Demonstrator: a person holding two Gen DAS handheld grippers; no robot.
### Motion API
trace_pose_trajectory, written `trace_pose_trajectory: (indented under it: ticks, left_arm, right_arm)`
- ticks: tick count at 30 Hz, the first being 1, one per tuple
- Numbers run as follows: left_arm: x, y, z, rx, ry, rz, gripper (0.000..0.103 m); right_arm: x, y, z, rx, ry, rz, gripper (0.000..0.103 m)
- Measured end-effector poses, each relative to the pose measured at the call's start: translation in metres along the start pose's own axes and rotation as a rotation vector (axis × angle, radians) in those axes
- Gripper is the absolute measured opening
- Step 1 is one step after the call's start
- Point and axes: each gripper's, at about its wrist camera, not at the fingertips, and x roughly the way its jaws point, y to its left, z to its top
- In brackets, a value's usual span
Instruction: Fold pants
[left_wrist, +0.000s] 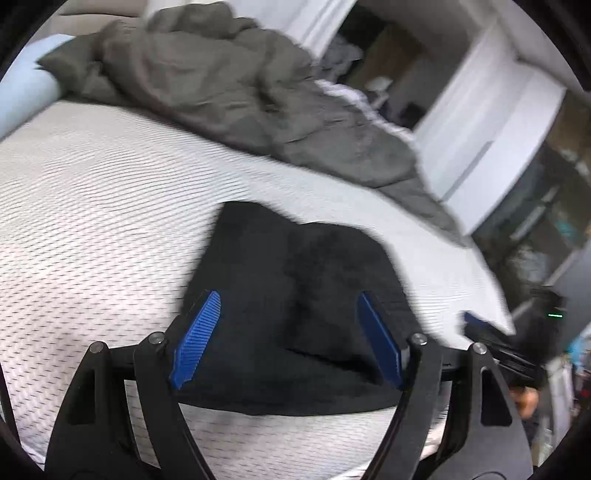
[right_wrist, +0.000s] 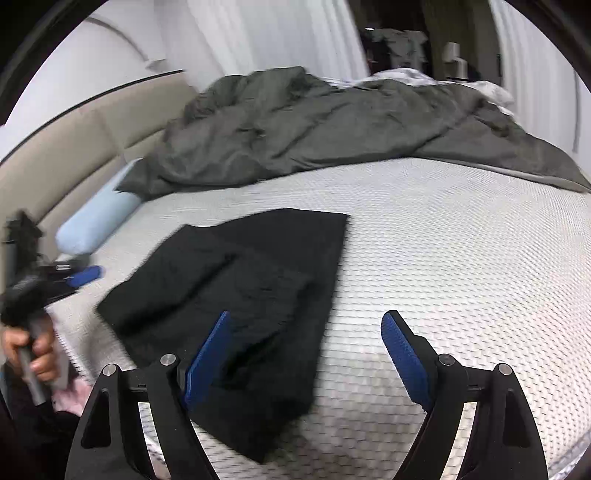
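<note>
The left gripper (left_wrist: 288, 339) hangs with its blue-padded fingers (left_wrist: 195, 339) spread wide and nothing pinched between them; in the left wrist view the black pants (left_wrist: 295, 295) lie on the bed below the gap, filling the lower centre of the frame, but neither pad presses on the cloth. The right gripper (right_wrist: 306, 362) is likewise wide apart and holds nothing: in the right wrist view its left finger (right_wrist: 207, 362) stands over the near right part of the pants (right_wrist: 236, 295), while its right finger (right_wrist: 404, 362) is over bare mattress. The pants lie as a folded, roughly flat dark bundle, from the centre of that frame down to its lower middle, on the white textured mattress (right_wrist: 443, 258). At the left edge of the right wrist view a hand (right_wrist: 33, 350) grips a grey handle, with the other gripper's blue finger (right_wrist: 86, 276) just above it, beside the left edge of the pants. Further out, a pale blue bolster pillow (right_wrist: 99, 218) lies along the beige padded headboard (right_wrist: 74, 147) at left, and a crumpled grey-green duvet (right_wrist: 332, 125) is heaped across the far side of the bed, near the top of both views. Both pictures are somewhat blurred.
</note>
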Motion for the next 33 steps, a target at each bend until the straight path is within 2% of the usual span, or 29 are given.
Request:
trace_pose_trajectory:
  ticks: [2,4,5,7,10,12,14,17,22,25,28,29,30,32,33]
  left_arm:
    - [0.015,0.015,-0.004,-0.020,0.036,0.056,0.074]
    - [0.023,0.026,-0.009,-0.030,0.060,0.083,0.074]
    - [0.026,0.029,-0.011,-0.024,0.067,0.103,0.074]
    - [0.030,0.033,-0.015,-0.012,0.079,0.151,0.074]
    - [0.043,0.032,-0.024,0.060,0.119,0.202,0.079]
    - [0.050,0.028,-0.029,0.111,0.120,0.238,0.081]
    - [0.051,0.028,-0.029,0.111,0.128,0.217,0.081]
    - [0.053,0.034,-0.027,0.088,0.133,0.185,0.081]
    - [0.044,0.038,-0.028,0.055,0.130,0.179,0.081]
    - [0.038,0.035,-0.029,0.030,0.127,0.177,0.081]
    - [0.037,0.037,-0.031,0.023,0.135,0.168,0.081]
    - [0.039,0.037,-0.032,0.023,0.138,0.169,0.081]
    - [0.040,0.035,-0.032,0.024,0.136,0.167,0.081]
    - [0.040,0.032,-0.032,0.025,0.136,0.141,0.086]
    - [0.040,0.029,-0.034,0.028,0.137,0.130,0.086]
  right_arm:
    - [0.011,0.024,-0.005,-0.068,0.030,0.055,0.085]
    - [0.029,0.046,-0.012,-0.133,0.081,0.055,0.077]
    - [0.040,0.054,-0.016,-0.172,0.118,0.034,0.071]
    - [0.063,0.058,-0.026,-0.237,0.203,-0.046,0.070]
    - [0.059,0.049,-0.027,-0.210,0.203,-0.093,0.070]
    - [0.044,0.053,-0.022,-0.204,0.143,-0.108,0.070]
    - [0.032,0.061,-0.015,-0.186,0.090,-0.076,0.070]
    - [0.026,0.088,-0.008,-0.178,0.051,0.065,0.074]
    - [0.058,0.150,-0.007,-0.292,0.110,0.131,0.075]
    - [0.083,0.181,-0.015,-0.381,0.153,0.118,0.075]
    - [0.104,0.200,-0.024,-0.459,0.145,0.000,0.074]
    - [0.106,0.198,-0.025,-0.449,0.133,-0.032,0.066]
    - [0.106,0.191,-0.022,-0.399,0.113,-0.036,0.050]
    - [0.095,0.174,-0.017,-0.300,0.089,-0.027,0.041]
    - [0.085,0.161,-0.011,-0.255,0.057,-0.019,0.040]
